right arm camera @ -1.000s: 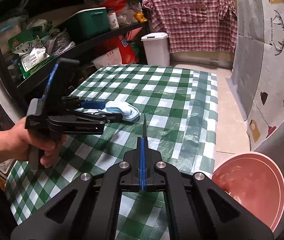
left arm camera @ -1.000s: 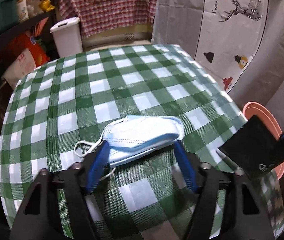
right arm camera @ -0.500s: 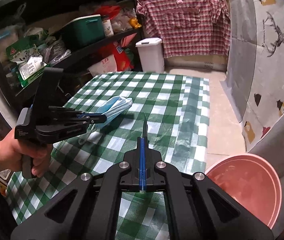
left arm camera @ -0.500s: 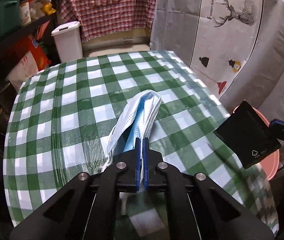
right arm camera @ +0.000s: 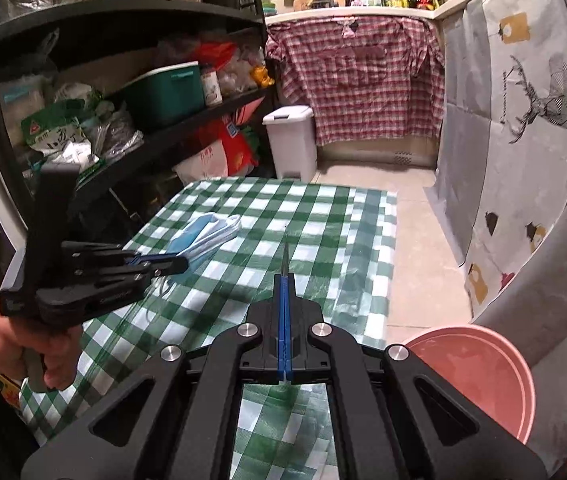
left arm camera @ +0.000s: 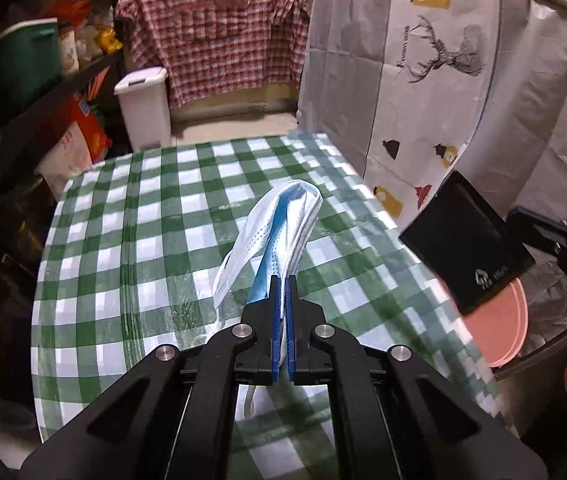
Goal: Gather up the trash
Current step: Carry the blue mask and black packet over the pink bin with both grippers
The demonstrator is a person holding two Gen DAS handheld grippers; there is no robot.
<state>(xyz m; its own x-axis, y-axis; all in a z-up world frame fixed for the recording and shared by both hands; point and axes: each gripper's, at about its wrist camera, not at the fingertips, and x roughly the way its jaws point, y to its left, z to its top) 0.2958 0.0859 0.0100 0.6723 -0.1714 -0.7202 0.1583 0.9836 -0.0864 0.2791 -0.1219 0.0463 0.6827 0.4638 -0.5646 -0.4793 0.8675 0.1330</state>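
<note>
My left gripper (left arm camera: 282, 284) is shut on a blue and white face mask (left arm camera: 279, 224) and holds it in the air above the green checked table (left arm camera: 155, 248). The mask sticks out past the fingertips, its ear loop hanging below. In the right wrist view the left gripper (right arm camera: 181, 264) with the mask (right arm camera: 207, 234) is at the left. My right gripper (right arm camera: 285, 280) is shut, with a thin dark sliver (right arm camera: 284, 258) sticking out from between its pads; what it is I cannot tell. A pink basin (right arm camera: 479, 380) sits low beside the table's right edge.
A white lidded bin (right arm camera: 291, 140) stands on the floor beyond the table. Black shelves (right arm camera: 131, 92) full of bags and boxes run along the left. A printed sheet (right arm camera: 523, 120) hangs on the right. The basin also shows in the left wrist view (left arm camera: 499, 332).
My left gripper closed on the mask, which lay flat on the table, and lifted it clear. My right gripper stayed shut and rose slightly.
</note>
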